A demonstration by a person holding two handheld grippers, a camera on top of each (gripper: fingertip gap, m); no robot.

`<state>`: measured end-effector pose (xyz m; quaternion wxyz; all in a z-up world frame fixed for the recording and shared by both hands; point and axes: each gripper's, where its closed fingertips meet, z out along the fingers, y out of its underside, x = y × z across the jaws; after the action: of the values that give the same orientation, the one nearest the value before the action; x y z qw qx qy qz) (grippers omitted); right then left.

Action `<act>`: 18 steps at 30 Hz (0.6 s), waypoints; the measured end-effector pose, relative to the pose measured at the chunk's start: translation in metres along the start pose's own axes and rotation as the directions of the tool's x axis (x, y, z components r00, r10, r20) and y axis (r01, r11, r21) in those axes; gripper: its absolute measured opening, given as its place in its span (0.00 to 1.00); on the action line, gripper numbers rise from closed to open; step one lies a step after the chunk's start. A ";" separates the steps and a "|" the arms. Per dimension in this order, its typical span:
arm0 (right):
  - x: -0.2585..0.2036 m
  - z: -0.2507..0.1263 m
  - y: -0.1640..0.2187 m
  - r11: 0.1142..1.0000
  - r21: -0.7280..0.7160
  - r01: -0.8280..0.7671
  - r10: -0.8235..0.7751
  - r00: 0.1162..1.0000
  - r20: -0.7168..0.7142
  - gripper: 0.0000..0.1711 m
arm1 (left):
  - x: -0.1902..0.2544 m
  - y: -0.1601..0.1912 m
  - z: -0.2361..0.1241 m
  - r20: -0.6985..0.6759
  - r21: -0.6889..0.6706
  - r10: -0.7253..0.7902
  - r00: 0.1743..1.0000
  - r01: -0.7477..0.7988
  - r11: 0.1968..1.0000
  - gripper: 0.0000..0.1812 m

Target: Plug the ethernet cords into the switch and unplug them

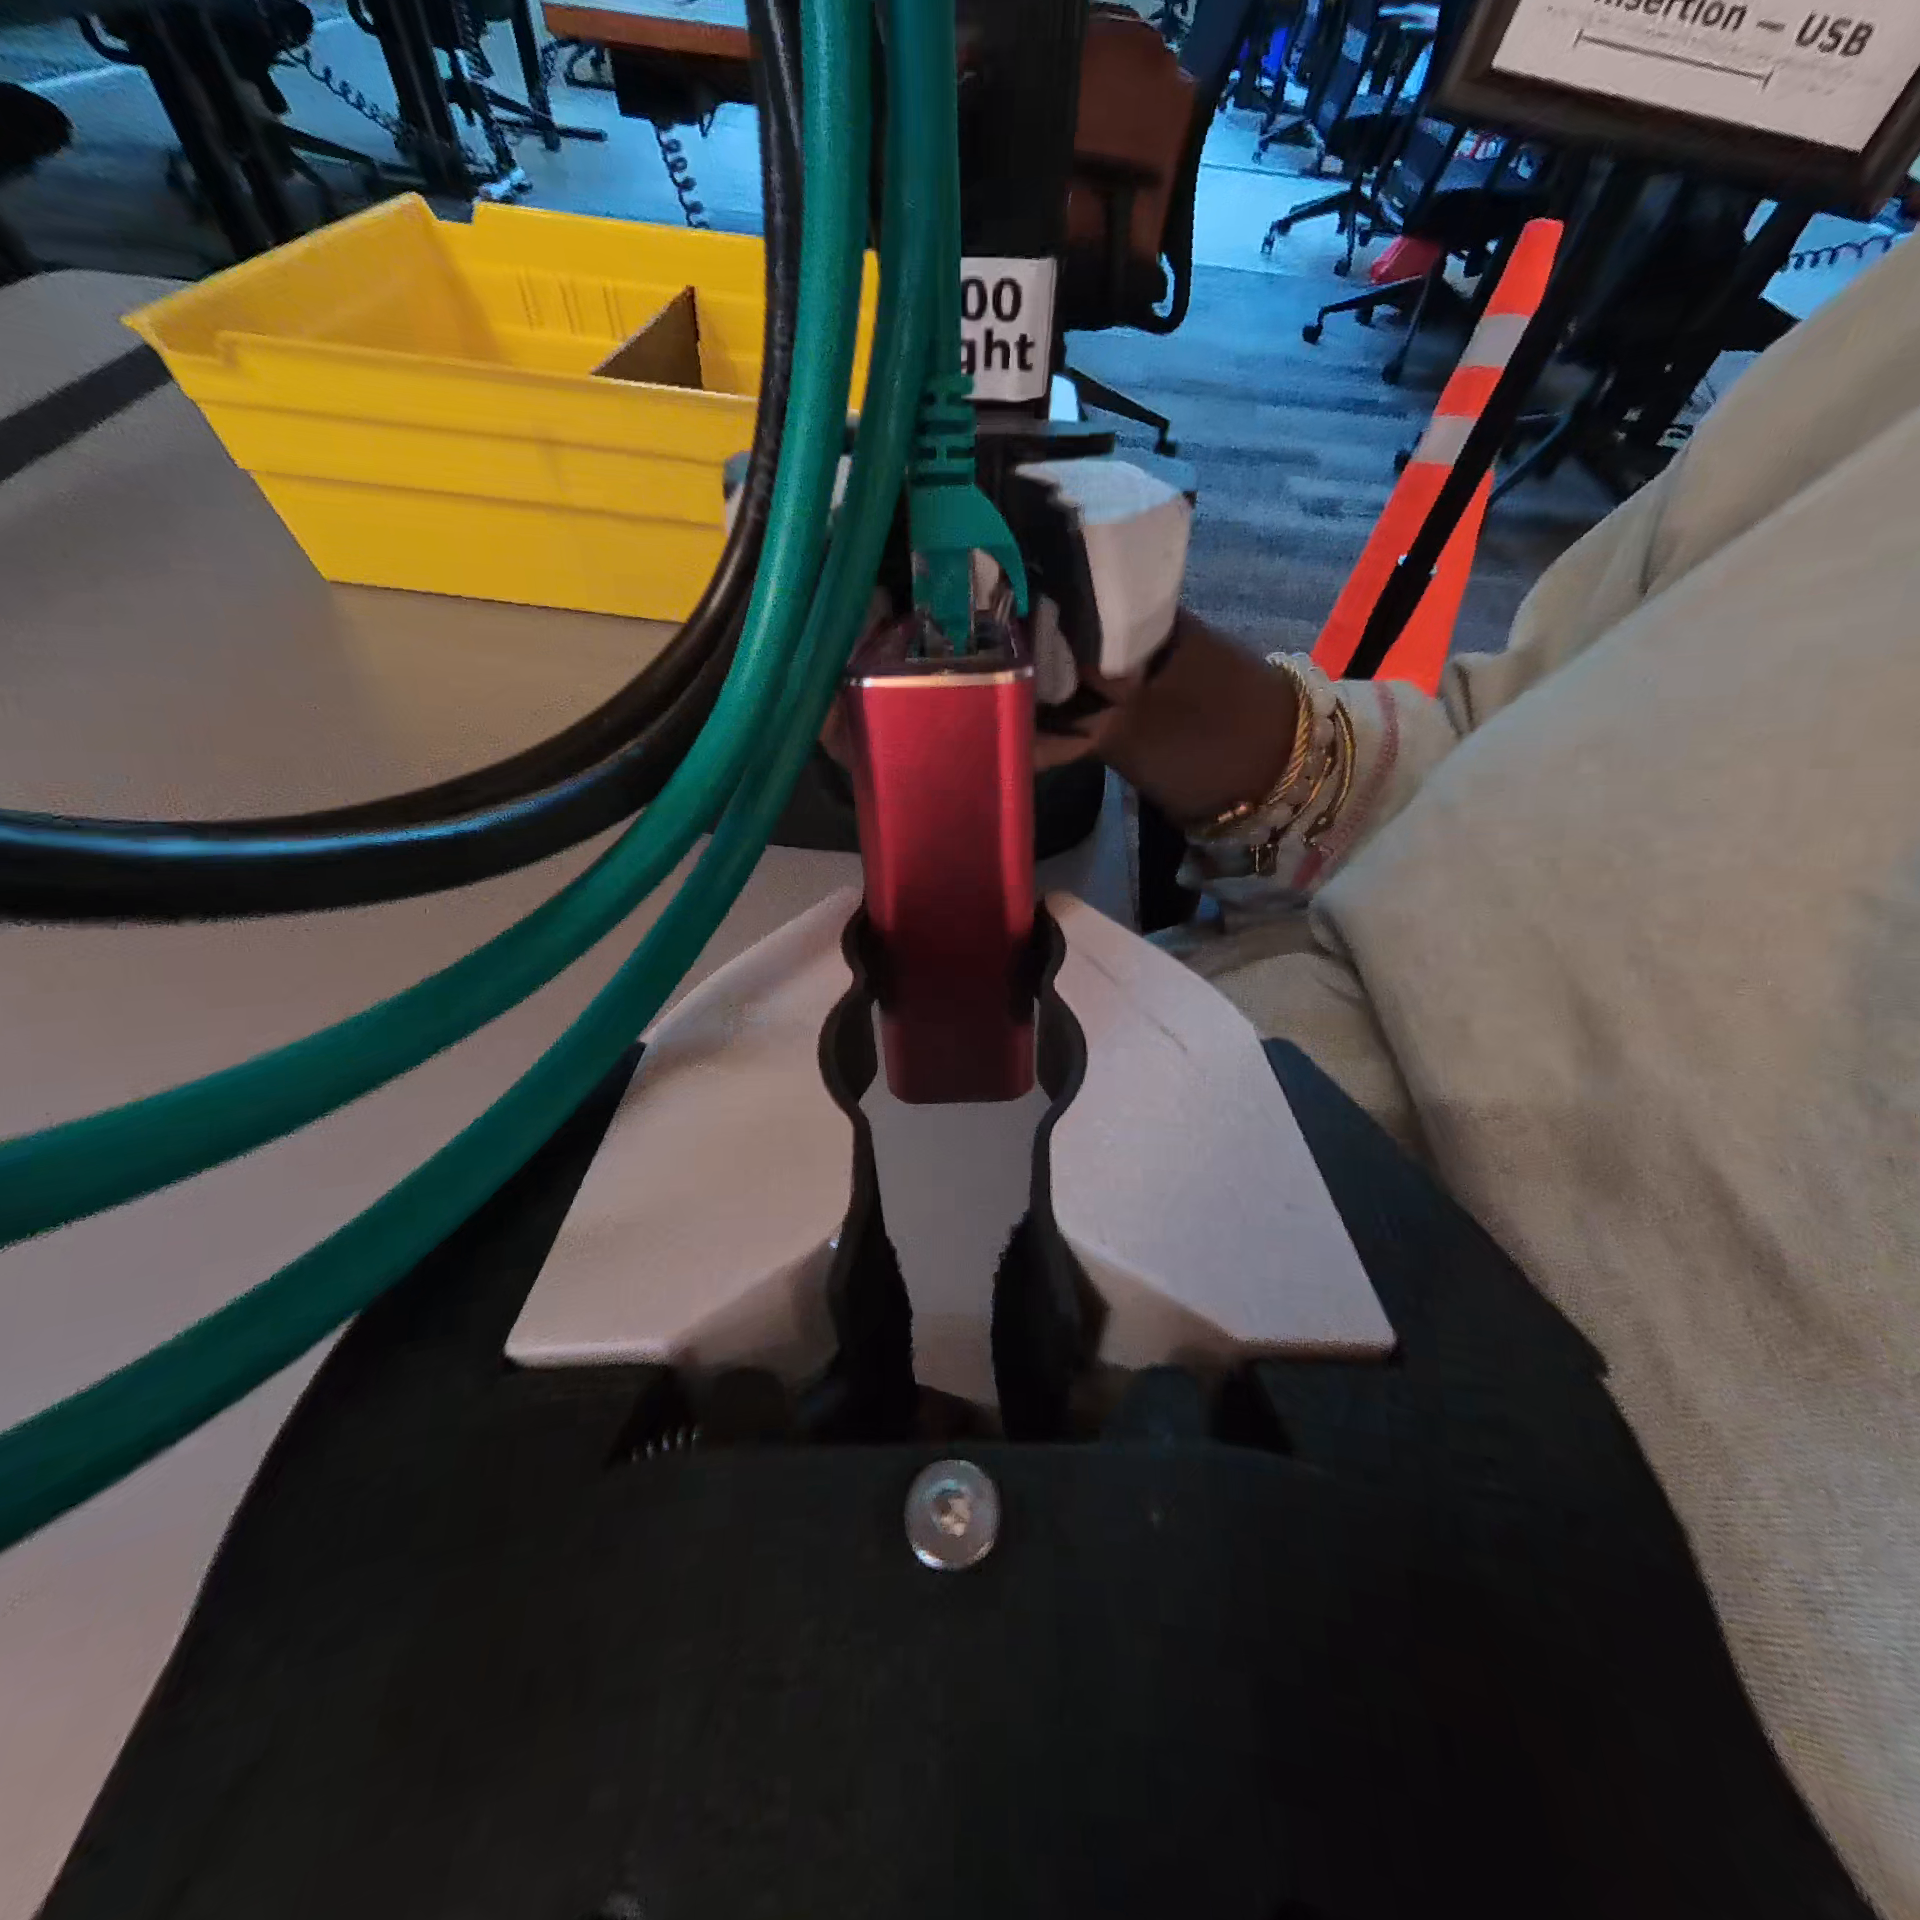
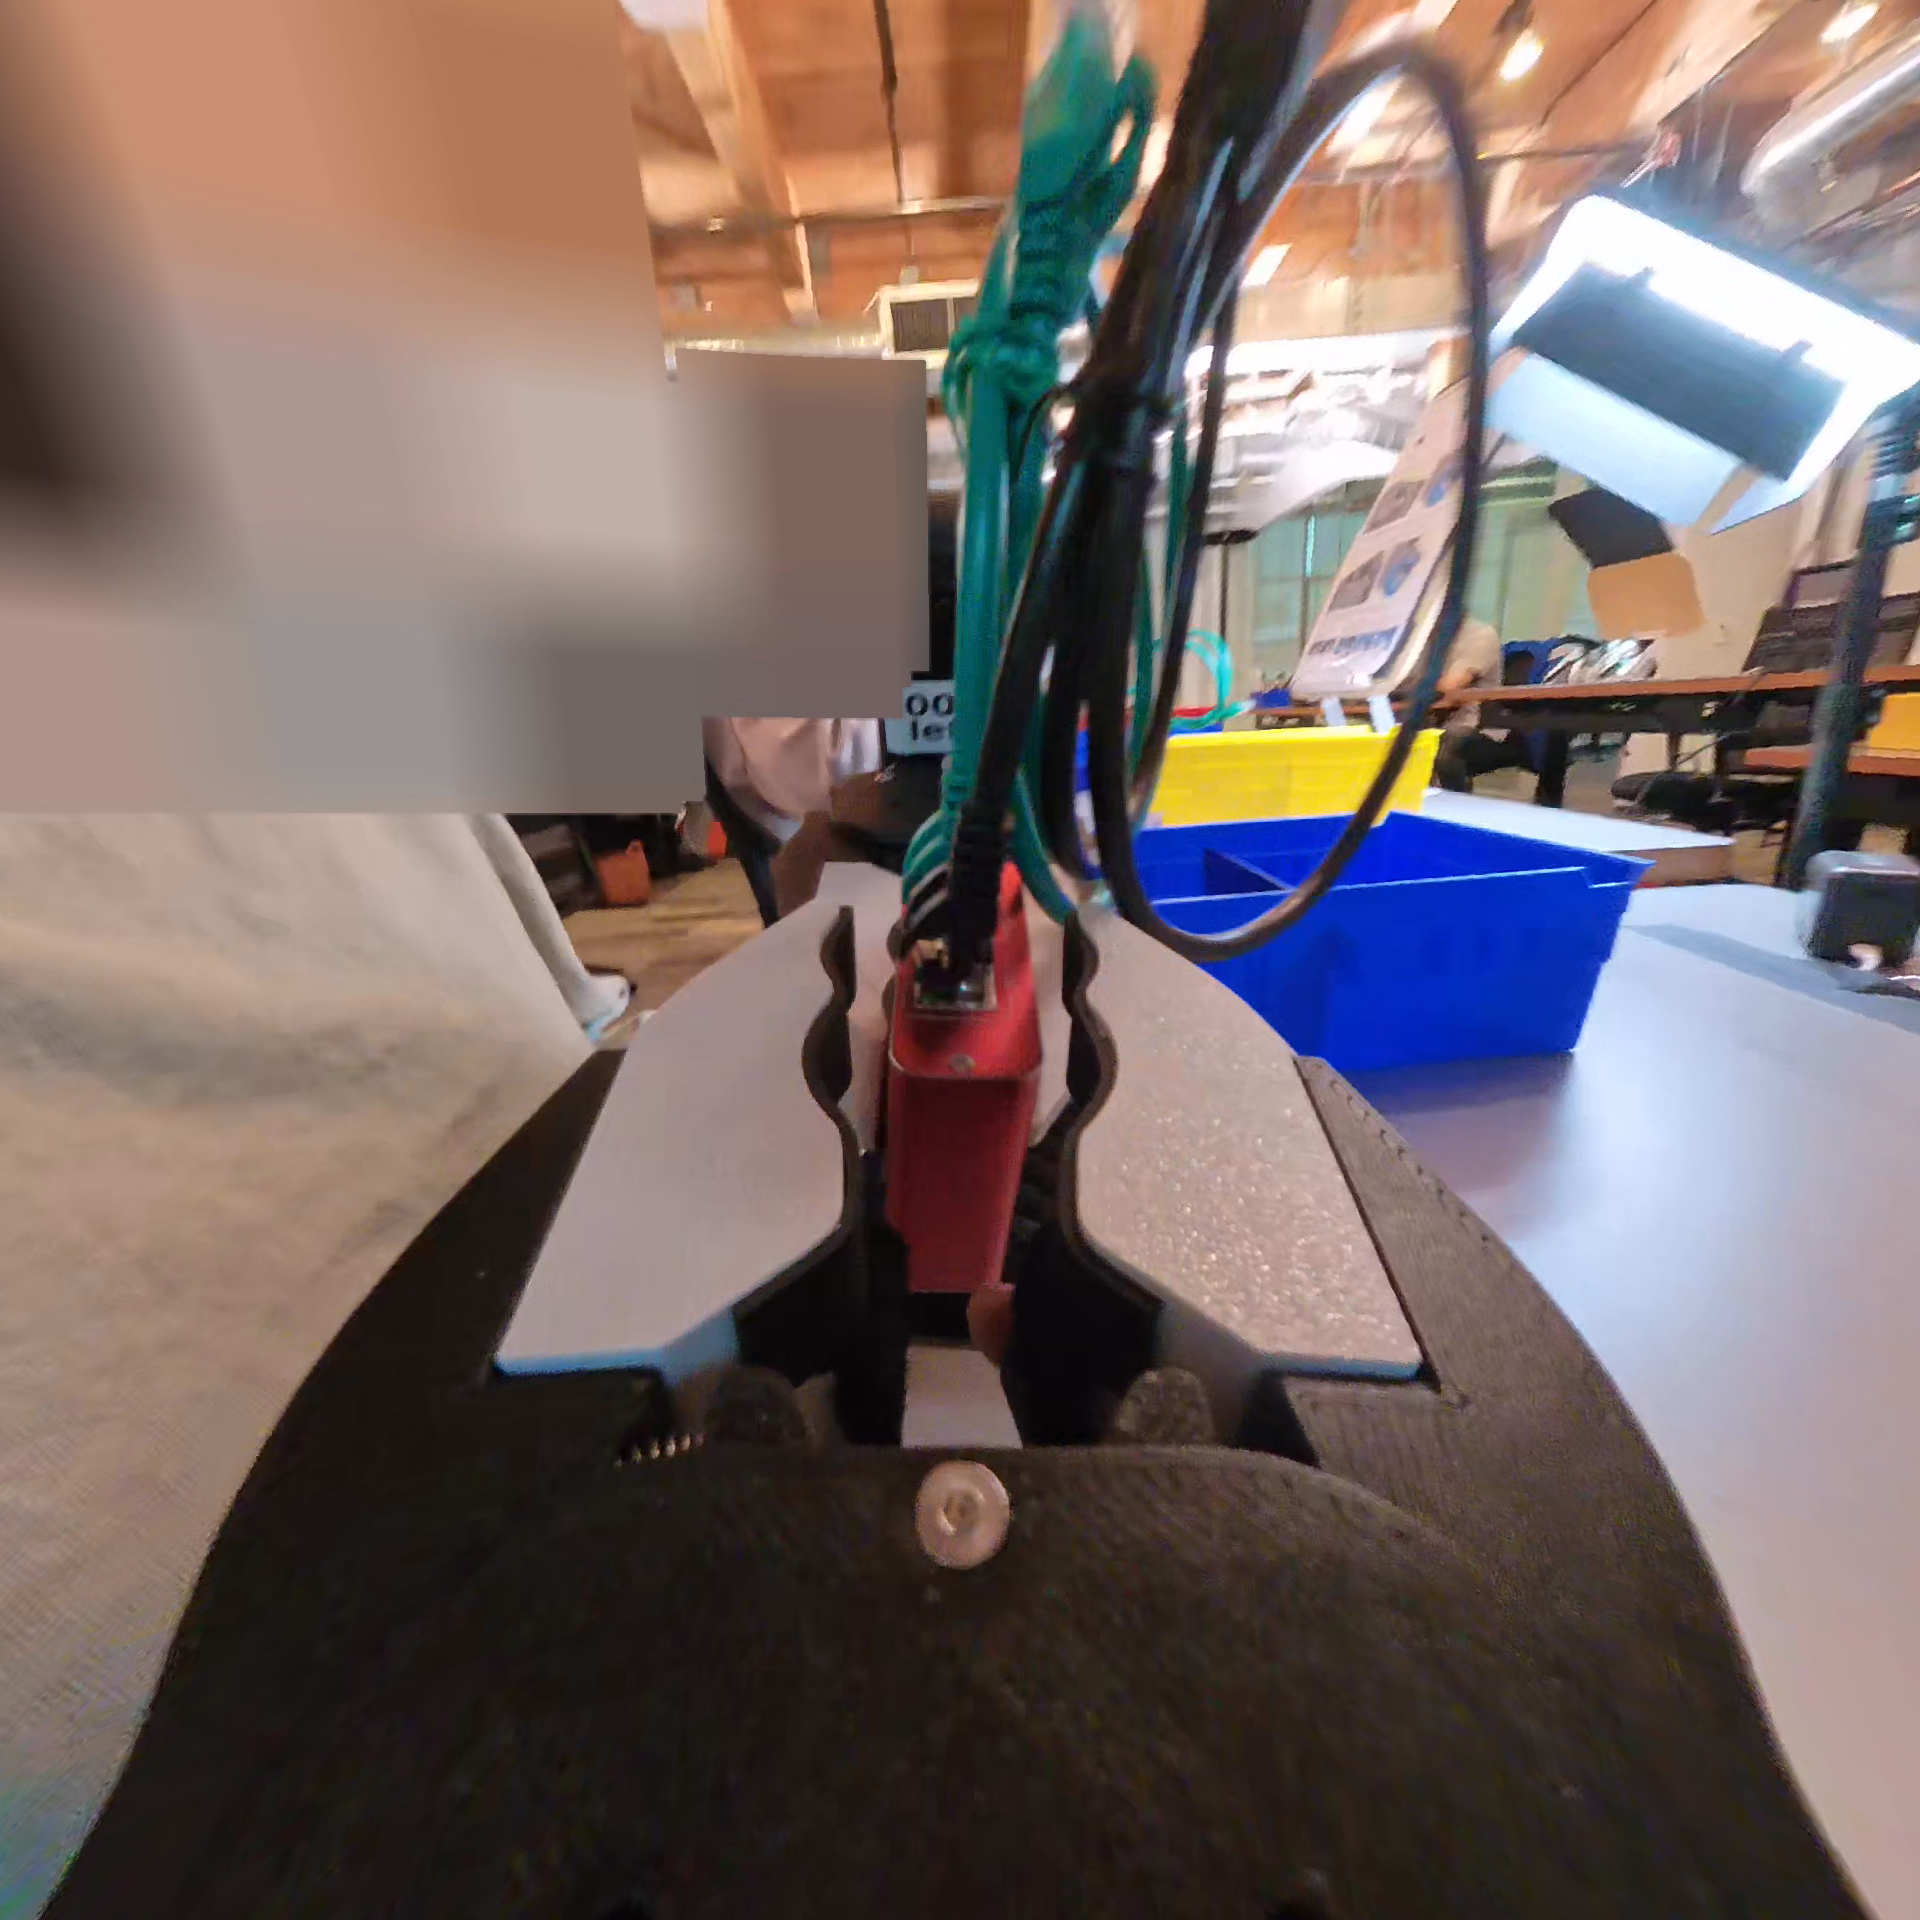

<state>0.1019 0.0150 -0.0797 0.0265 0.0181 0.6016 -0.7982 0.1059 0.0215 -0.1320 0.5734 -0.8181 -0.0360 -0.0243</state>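
Observation:
My left gripper [image 1: 951,935] is shut on the near end of a red switch [image 1: 945,831] and holds it above the table. A green ethernet plug [image 1: 951,530] sits in a port at the switch's far end, and green cords [image 1: 582,935] loop away to the left beside a black cable [image 1: 416,821]. My right gripper [image 1: 1101,582], held by a hand, is at that far end. In the right wrist view the switch [image 2: 956,1164] lies between my right gripper's [image 2: 961,935] fingers with small gaps on both sides. A black cord [image 2: 971,894] and green cords [image 2: 987,520] rise from its ports.
A yellow bin [image 1: 468,436] stands on the grey table [image 1: 208,675] at the back left. A blue bin [image 2: 1403,935] and another yellow bin [image 2: 1299,769] stand on the table to the right. The person's sleeve [image 1: 1662,831] is close on the right, and an orange cone [image 1: 1455,447] stands beyond. Some 5 centimetres of space lies between my two pairs of fingers.

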 end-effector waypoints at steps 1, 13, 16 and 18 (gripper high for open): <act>-0.003 0.004 0.005 1.000 -0.025 -0.001 0.001 1.000 0.016 0.20 | 0.002 0.000 0.001 -0.015 -0.002 -0.004 1.000 0.004 1.000 0.15; -0.002 0.008 -0.024 0.956 0.286 -0.065 0.061 0.998 0.024 0.16 | -0.003 -0.023 0.030 0.075 0.197 0.059 0.995 -0.072 0.978 0.40; 0.003 0.009 -0.015 0.980 0.195 -0.051 0.057 0.998 -0.027 0.16 | -0.004 -0.025 0.030 0.086 0.195 0.061 0.994 -0.076 0.978 0.30; 0.008 0.009 -0.007 0.994 0.110 -0.024 0.032 0.997 -0.075 0.16 | -0.009 -0.024 0.023 0.083 0.204 0.009 0.997 -0.026 0.979 0.20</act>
<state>0.0930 0.0084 -0.0714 0.0135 0.0586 0.5573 -0.8281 0.0946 0.0510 -0.1183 0.6528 -0.7554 -0.0544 0.0178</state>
